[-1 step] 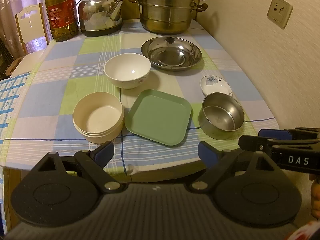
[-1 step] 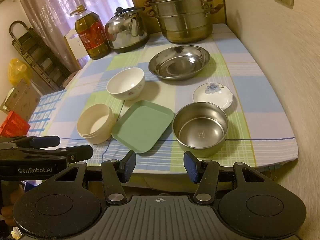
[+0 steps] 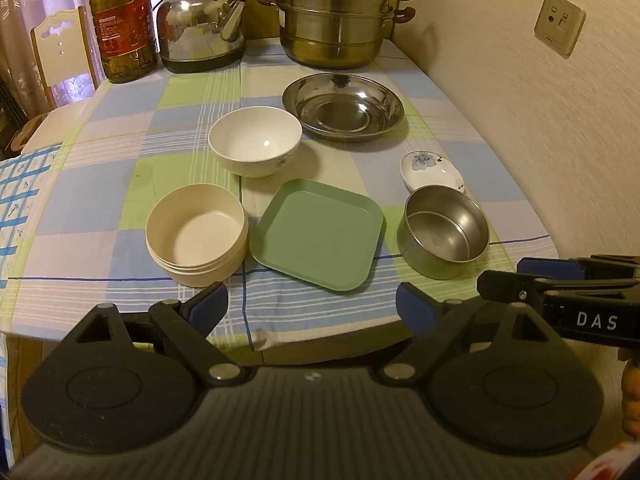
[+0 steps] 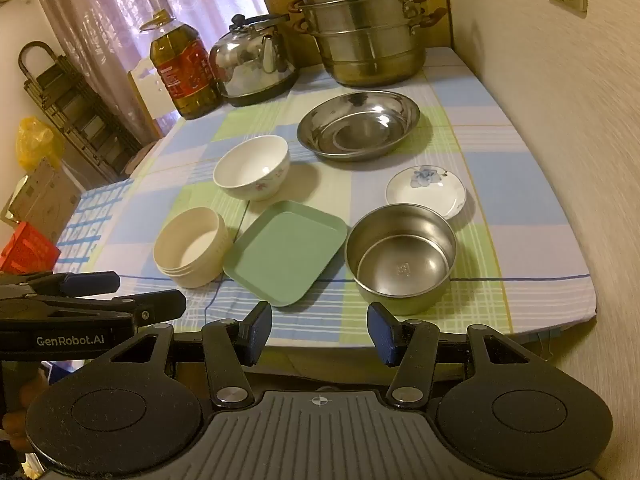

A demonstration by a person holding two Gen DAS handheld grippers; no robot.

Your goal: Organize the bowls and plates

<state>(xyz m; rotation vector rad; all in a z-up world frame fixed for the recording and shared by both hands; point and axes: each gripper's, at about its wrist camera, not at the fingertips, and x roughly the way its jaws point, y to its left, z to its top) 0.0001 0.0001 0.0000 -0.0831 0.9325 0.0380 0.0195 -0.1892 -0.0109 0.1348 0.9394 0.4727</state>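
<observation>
Seemingly before any pick, both the left hand-held gripper and right hand-held gripper gape empty, the deep round steel bowl just ahead of the right likely needing a rim pinch.

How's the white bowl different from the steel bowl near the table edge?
The white bowl is ceramic with a small flower print outside; the steel bowl is plain shiny metal. The white bowl tapers to a narrow foot, while the steel bowl has straighter walls and a flat bottom. The steel bowl looks wider. Both stand upright and empty.
</observation>
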